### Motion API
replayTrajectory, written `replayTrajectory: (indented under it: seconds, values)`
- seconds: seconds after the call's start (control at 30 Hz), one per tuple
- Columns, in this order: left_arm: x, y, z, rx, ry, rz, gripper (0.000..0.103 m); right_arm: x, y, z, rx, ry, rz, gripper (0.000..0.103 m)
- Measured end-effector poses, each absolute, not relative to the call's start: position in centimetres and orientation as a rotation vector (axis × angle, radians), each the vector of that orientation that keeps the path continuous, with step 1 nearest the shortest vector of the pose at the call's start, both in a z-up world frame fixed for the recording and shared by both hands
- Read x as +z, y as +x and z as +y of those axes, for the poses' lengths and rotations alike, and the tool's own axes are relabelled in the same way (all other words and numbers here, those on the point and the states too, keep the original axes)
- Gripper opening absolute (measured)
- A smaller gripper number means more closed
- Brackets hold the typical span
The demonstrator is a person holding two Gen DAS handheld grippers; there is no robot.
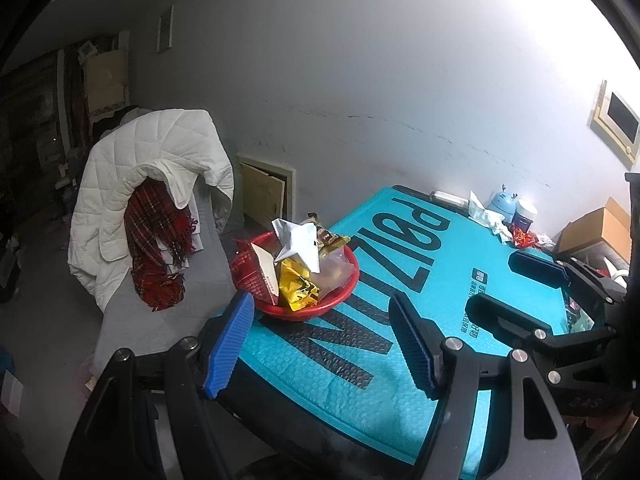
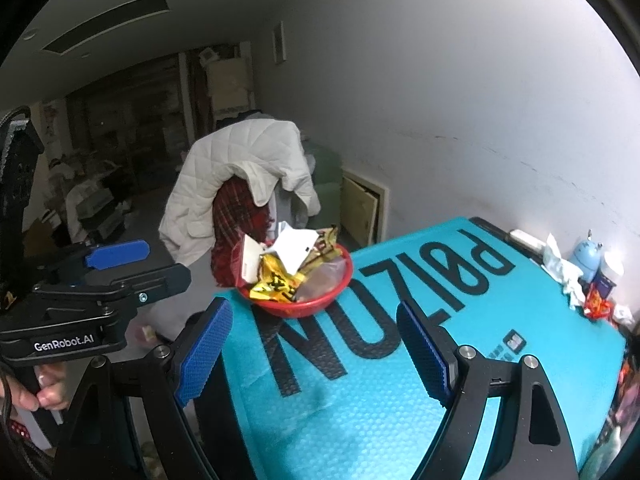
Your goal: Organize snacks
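A red plastic basket (image 1: 304, 308) is sitting at the far left corner of the teal-covered bench (image 1: 400, 392), at about 11 o'clock from the left gripper (image 1: 320, 344), and it is brimming with snacks. A crumpled white wrapper (image 1: 300, 244) is sticking up at the top of the pile, a yellow packet (image 1: 298, 290) with black print is leaning at the near side, a red-and-white carton (image 1: 260, 276) is standing tilted at the 9 o'clock side, a clear bag (image 1: 336, 272) is lying at the 3 o'clock side, and a brown-labelled packet (image 1: 328, 238) is poking out at the back.

The left gripper is hovering over the bench edge with its blue pads spread apart, holding nothing. The right gripper (image 2: 316, 344) is likewise hanging wide apart and bare, with the basket at its 12 o'clock.

At 2 o'clock along the far edge, crumpled tissue (image 1: 486, 216), a light-blue figurine (image 1: 503, 202) and a red wrapper (image 1: 524, 237) are lying clustered. A white quilted jacket (image 1: 132, 184) is draping a chair beyond the basket.
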State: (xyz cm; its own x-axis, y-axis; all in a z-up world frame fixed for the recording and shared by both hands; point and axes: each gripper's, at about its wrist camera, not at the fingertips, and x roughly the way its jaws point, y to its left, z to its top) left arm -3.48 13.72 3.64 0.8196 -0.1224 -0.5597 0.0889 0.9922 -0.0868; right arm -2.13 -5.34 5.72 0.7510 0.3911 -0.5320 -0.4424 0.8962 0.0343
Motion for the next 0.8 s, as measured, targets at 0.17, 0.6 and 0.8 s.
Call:
replayTrajectory:
  seconds: [0.17,0.6,0.8]
  values:
    - [3.62,-3.69,13.41,-0.116,-0.054,0.602,0.069,5.83,-2.23,-5.4,0.452,-0.098,0.559,0.085]
    - [3.52,-3.96,13.53,-0.097,-0.039,0.607,0.069,5.8,-2.47,-4.96,0.458,-0.1,0.566,0.085]
    - [3.31,-4.04,13.41,-0.106,-0.034,0.619,0.069,5.79,-2.5,-4.94,0.455,-0.1,0.57,0.085]
